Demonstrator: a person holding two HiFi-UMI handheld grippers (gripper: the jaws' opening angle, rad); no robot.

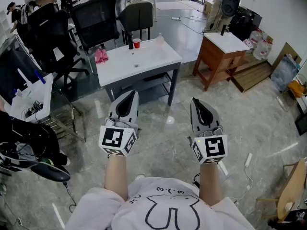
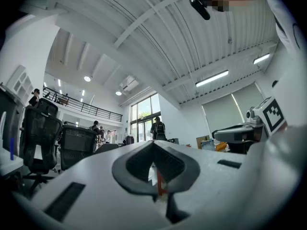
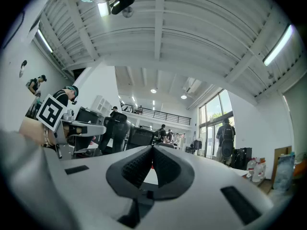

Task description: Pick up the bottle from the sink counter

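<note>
A white sink counter (image 1: 144,61) stands on the floor ahead of me. At its back edge are a dark bottle (image 1: 130,43), a red cup (image 1: 136,43) and a small clear bottle (image 1: 160,39). A pink cloth (image 1: 101,55) lies at its left end. My left gripper (image 1: 128,95) is held low in front of me, well short of the counter, jaws shut and empty. My right gripper (image 1: 195,101) is level with it, also shut and empty. In the left gripper view the closed left gripper (image 2: 153,145) points towards the room, as does the right gripper (image 3: 152,150) in its own view.
Black office chairs (image 1: 93,20) stand behind the counter. A wooden cabinet (image 1: 218,56) with a white top is at the right. A desk (image 1: 29,99) with cables is at the left. A white power strip (image 1: 248,159) lies on the floor at the right.
</note>
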